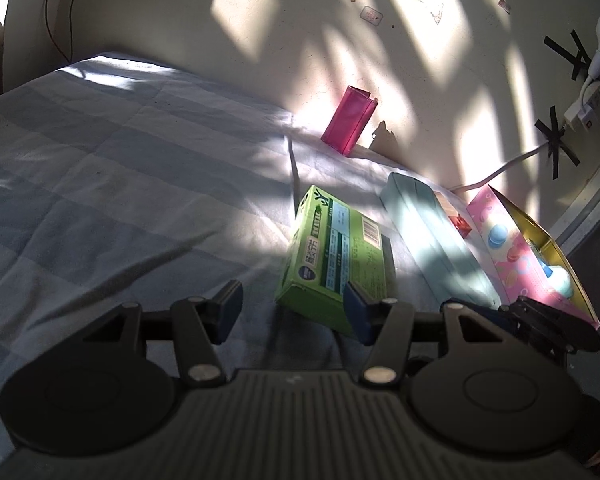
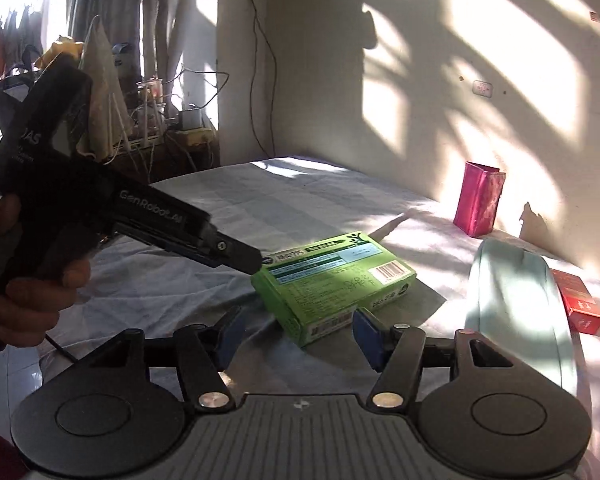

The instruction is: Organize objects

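Green box on the bed, both grippers open.

Your left gripper [image 1: 292, 312] and right gripper [image 2: 296, 336] hold their fingers apart, gripping nothing; the green box [image 1: 336, 256] lies flat near the bed's [image 1: 120, 184] wall-side edge, beside a pale blue pouch [image 1: 432, 240].

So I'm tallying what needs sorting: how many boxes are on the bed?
4, maybe more hidden: a green box in the middle, a magenta box upright by the wall, a small red box beyond the pale blue case, and an open pink box farthest right.
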Demonstrator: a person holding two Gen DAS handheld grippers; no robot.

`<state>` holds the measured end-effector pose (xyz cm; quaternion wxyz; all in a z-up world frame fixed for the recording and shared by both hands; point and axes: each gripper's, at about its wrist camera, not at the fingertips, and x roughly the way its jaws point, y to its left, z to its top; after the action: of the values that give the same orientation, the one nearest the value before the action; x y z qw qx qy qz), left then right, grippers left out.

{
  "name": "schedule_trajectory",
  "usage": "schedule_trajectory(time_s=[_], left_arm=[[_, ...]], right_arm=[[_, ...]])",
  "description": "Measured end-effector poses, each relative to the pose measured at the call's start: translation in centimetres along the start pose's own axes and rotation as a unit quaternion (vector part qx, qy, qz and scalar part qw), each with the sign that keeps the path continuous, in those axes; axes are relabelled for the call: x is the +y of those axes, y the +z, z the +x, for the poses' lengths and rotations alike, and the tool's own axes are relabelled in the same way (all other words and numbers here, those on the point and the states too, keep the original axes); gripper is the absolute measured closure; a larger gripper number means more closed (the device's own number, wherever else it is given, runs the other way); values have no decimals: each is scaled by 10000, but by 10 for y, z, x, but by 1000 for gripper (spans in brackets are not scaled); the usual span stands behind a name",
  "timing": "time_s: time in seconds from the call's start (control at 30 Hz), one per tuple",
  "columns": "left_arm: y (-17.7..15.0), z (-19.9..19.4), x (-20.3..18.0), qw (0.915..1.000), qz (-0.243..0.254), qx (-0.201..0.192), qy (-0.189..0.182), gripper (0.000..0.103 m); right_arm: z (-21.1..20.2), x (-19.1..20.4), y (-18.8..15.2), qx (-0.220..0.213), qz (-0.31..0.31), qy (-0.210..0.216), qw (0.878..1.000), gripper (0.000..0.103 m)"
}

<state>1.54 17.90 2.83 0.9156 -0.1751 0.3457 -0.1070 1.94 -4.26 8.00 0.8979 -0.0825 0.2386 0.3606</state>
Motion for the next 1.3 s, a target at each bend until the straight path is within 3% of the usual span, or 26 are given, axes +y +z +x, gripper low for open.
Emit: schedule_trajectory(time_s=[0.13, 0.33, 0.53, 0.63, 0.83, 1.0, 1.07, 1.23, 1.3], left_arm=[[-5, 2, -1, 9993, -122, 219, -292, 46], [-11, 3, -18, 9951, -259, 422, -858, 47], [-10, 17, -18, 9965, -542, 439, -471, 46], [-7, 25, -7, 9958, -800, 406, -195, 46], [-1, 26, 18, 9932, -1136, 259, -76, 48], [1, 20, 30, 9930, -1164, 195, -104, 48], [2, 20, 30, 9928, -1172, 217, -115, 48], [-1, 20, 21, 9953, -943, 212, -13, 46], [-2, 20, 21, 9957, -906, 202, 9, 45]], right_arm=[[-8, -36, 0, 11, 622, -388, 9973, 48], [28, -66, 32, 107, 846, -307, 9959, 51], [101, -80, 58, 648, 1140, -48, 9913, 52], [127, -83, 54, 967, 1439, 153, 9847, 64], [103, -73, 41, 1021, 1530, 633, 9809, 68], [65, -46, 23, 1065, 1089, 952, 9837, 67], [60, -40, 23, 1057, 876, 814, 9872, 67], [60, -29, 33, 982, 264, -243, 9945, 67], [63, -30, 33, 982, 218, -404, 9941, 67]])
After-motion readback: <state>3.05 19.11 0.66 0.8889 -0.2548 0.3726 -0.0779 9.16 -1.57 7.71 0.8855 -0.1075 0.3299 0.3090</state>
